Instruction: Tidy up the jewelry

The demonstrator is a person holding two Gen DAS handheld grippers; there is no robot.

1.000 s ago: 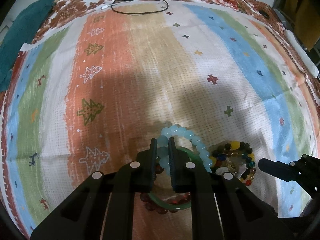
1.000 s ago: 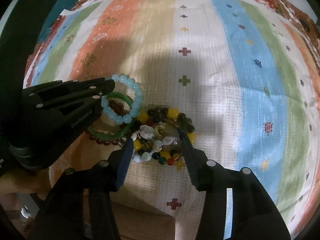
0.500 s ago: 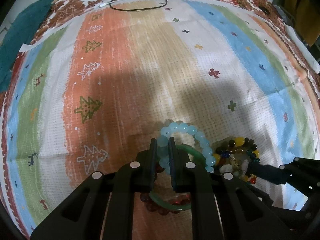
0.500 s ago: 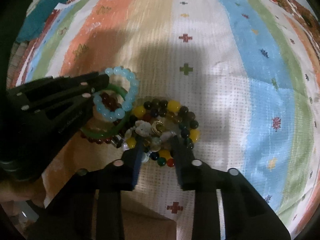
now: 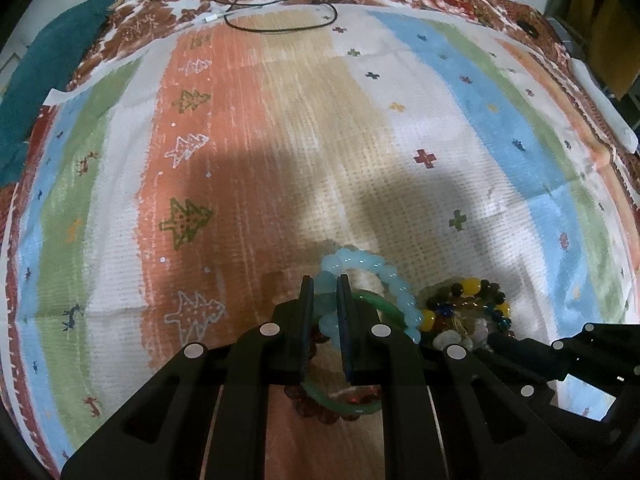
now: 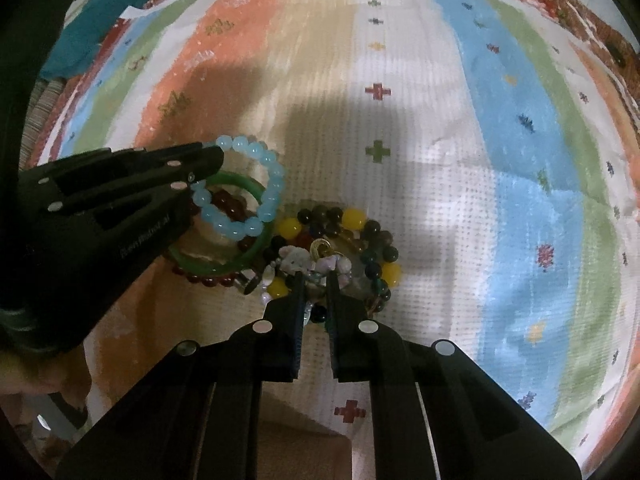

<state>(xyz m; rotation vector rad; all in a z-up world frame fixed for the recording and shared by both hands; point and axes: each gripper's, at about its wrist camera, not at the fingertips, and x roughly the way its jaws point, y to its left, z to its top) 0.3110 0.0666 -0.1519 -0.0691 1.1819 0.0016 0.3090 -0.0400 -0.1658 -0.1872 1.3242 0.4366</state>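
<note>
My left gripper [image 5: 323,280] is shut on a pale blue bead bracelet [image 5: 396,288], which also shows in the right wrist view [image 6: 267,164]. Under it lie a green bangle [image 5: 384,301] and a dark red bead bracelet [image 5: 320,414]. To the right is a heap of mixed bead bracelets [image 5: 468,308] with yellow, dark and white beads. My right gripper [image 6: 315,276] is shut on beads at the near side of that heap [image 6: 352,240]. The left gripper [image 6: 200,164] reaches in from the left in the right wrist view.
Everything lies on a striped cloth [image 5: 280,140] with tree and cross motifs. Black and white cables [image 5: 280,8] lie at the far edge. A teal cloth [image 5: 44,80] is at the far left. A white tube-like object [image 5: 600,108] lies at the right edge.
My right gripper moved forward into the mixed bead heap and closed its fingers on it. My left gripper kept its hold on the pale blue bracelet and lifted it slightly.
</note>
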